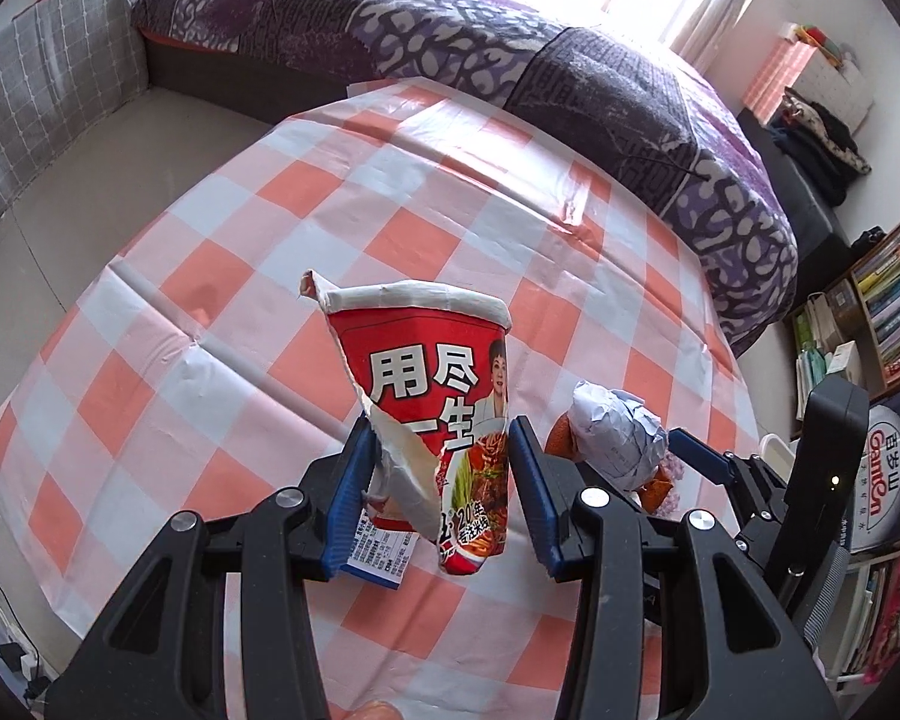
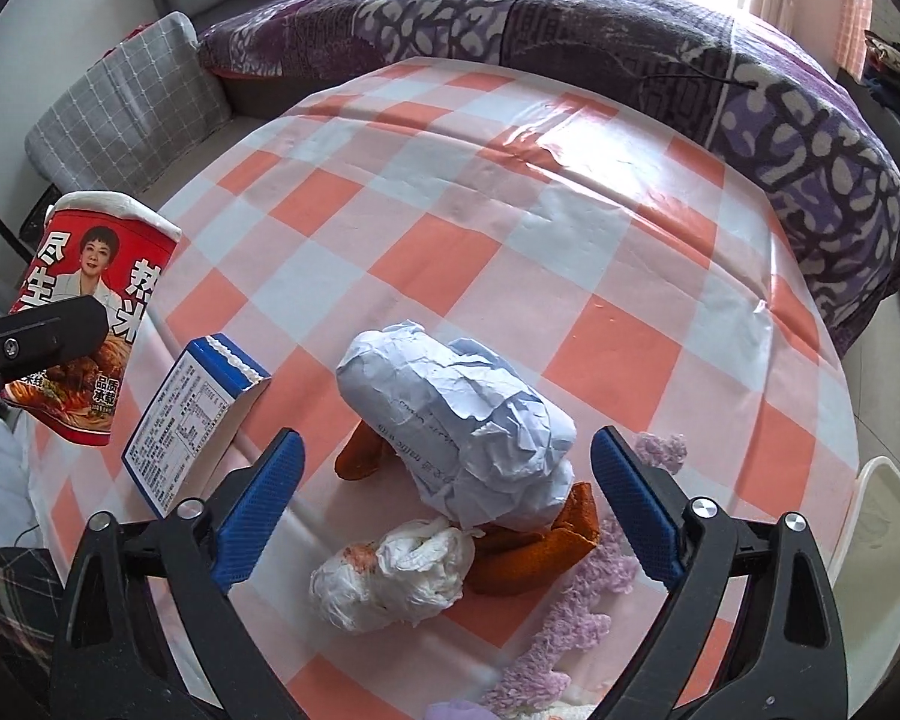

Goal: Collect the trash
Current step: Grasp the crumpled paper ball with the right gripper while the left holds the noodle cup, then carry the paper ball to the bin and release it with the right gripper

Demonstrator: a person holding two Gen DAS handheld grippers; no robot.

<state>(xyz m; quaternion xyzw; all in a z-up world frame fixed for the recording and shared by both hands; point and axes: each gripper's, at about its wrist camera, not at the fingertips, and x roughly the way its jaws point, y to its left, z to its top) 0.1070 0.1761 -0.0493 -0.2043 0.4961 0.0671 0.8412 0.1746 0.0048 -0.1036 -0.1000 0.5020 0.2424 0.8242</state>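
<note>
A checked orange-and-white cloth covers the worktop [image 2: 510,252] beside a purple-quilted bed [image 2: 630,36]. The left gripper [image 1: 444,468] pinches a torn noodle cup [image 1: 432,372] aloft; the right gripper [image 2: 444,498] gapes around crumpled paper [image 2: 468,420], not touching.

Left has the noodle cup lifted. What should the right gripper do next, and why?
Probably lower the right gripper and close on the crumpled paper ball. Its jaws are open and straddle the ball without touching it, and the ball still rests on the checked tablecloth. The left gripper is busy, clamped on the torn red noodle cup.
</note>
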